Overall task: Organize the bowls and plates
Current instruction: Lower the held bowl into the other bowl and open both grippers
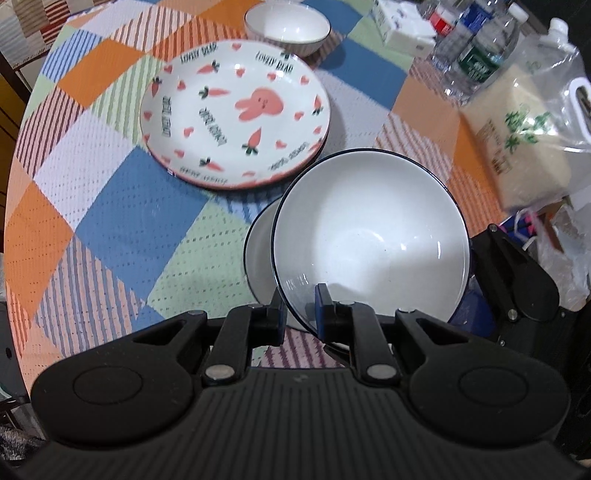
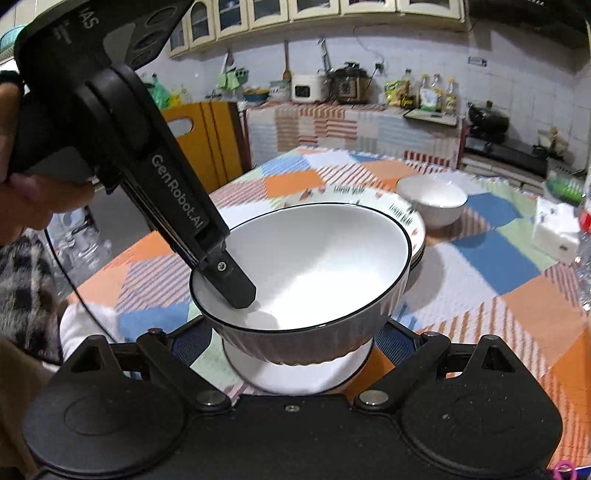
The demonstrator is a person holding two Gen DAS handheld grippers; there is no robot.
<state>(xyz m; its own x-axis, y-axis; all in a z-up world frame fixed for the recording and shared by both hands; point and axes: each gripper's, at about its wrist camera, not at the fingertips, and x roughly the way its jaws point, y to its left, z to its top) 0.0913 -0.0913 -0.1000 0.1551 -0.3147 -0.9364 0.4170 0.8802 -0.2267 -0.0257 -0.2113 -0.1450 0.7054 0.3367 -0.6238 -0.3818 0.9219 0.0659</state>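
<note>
left gripper [image 1: 300,312] pinching tilted bowl [image 1: 373,236] rim

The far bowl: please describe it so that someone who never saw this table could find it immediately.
Start at the round table with the patchwork cloth, then find the rabbit plate near its middle. The far bowl stands alone just beyond that plate, toward the water bottles. Unlike the held bowl, which the left gripper pinches by its rim, nothing touches it.
</note>
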